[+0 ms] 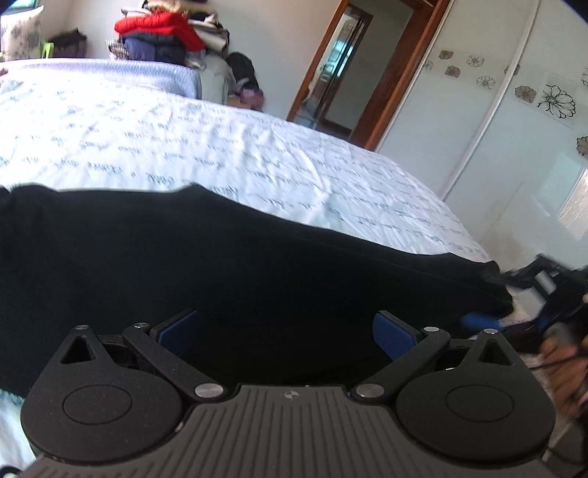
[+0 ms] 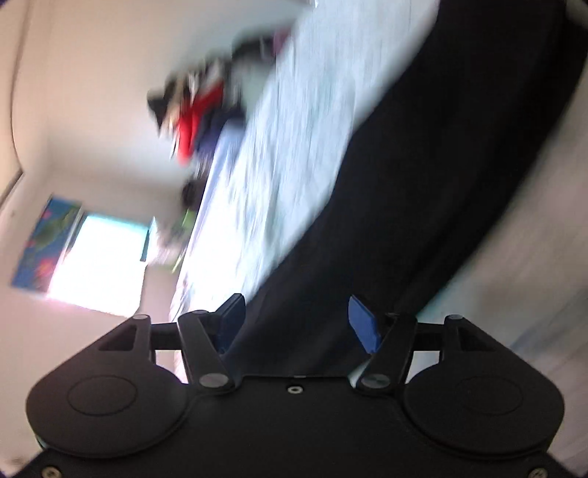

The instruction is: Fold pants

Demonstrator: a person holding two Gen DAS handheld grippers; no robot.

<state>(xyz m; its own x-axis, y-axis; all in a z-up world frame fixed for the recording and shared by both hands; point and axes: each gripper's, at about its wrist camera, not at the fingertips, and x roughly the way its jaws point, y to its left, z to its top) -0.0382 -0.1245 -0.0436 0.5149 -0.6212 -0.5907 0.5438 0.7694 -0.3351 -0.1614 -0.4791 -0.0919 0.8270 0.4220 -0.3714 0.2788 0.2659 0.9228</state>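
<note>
Black pants [image 1: 220, 264] lie stretched across a bed with a white, script-printed sheet [image 1: 183, 139]. My left gripper [image 1: 284, 331] is open, its blue pads wide apart just above the pants' near edge. The right gripper [image 1: 529, 305] shows at the far right of the left wrist view, at the pants' right end, with a blue pad under the cloth there. In the tilted, blurred right wrist view the right gripper [image 2: 294, 320] is open, with the pants [image 2: 422, 184] running away between its pads over the sheet [image 2: 294, 128].
A pile of clothes with a red jacket [image 1: 158, 25] stands beyond the bed's far end. A wooden door frame [image 1: 397, 73] and a flower-patterned wardrobe [image 1: 514, 110] lie to the right. A bright window [image 2: 103, 257] shows in the right wrist view.
</note>
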